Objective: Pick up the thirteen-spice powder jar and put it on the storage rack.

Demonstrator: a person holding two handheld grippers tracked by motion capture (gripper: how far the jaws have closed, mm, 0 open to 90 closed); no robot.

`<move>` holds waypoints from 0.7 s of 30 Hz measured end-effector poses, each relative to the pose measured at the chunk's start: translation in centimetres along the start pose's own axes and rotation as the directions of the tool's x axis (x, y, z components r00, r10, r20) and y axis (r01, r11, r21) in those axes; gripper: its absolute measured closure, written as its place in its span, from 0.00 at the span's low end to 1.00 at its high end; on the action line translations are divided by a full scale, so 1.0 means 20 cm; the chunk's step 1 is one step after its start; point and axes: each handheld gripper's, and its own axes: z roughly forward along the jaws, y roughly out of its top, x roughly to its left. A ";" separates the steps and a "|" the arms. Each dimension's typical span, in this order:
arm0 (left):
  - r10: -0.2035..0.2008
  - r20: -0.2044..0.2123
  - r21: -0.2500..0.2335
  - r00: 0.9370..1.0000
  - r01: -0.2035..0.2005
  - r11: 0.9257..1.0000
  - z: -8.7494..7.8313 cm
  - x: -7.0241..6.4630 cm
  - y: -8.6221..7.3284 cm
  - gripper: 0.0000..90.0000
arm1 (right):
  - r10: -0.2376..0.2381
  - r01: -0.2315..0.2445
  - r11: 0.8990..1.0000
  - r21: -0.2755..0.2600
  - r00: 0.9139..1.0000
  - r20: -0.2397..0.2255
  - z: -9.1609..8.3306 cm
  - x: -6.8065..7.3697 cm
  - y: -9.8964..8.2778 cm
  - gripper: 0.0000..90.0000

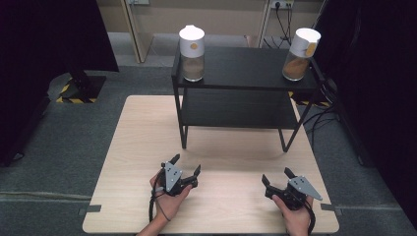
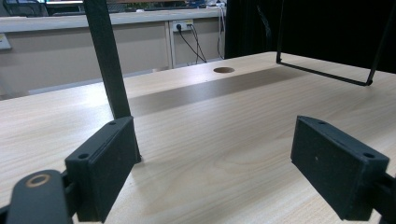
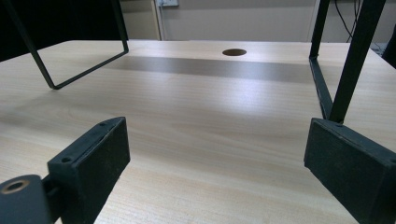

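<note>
On the black shelf (image 1: 246,66) stand two white-lidded jars (image 1: 192,46); both tools, left (image 1: 186,166) and right (image 1: 276,176), gape released.

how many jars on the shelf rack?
2. One white-lidded clear jar of brown powder stands at the left end of the black two-tier shelf rack's top tier; a second white-lidded jar stands at its right end, tilted.

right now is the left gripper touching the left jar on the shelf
Apart. The high view shows the left gripper open, low over the table, while the left jar stands on the shelf top, far away.
</note>
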 end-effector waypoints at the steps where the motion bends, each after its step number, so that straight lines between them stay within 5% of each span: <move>1: 0.000 0.000 0.000 1.000 0.000 1.000 0.00 0.00 0.00 0.16 | 0.000 0.000 1.000 -0.001 1.000 0.000 0.00 0.00 0.00 0.08; 21: 0.001 0.002 0.004 1.000 -0.001 1.000 0.00 0.00 0.00 0.16 | -0.011 0.011 1.000 -0.002 1.000 -0.005 -0.01 0.00 -0.02 0.08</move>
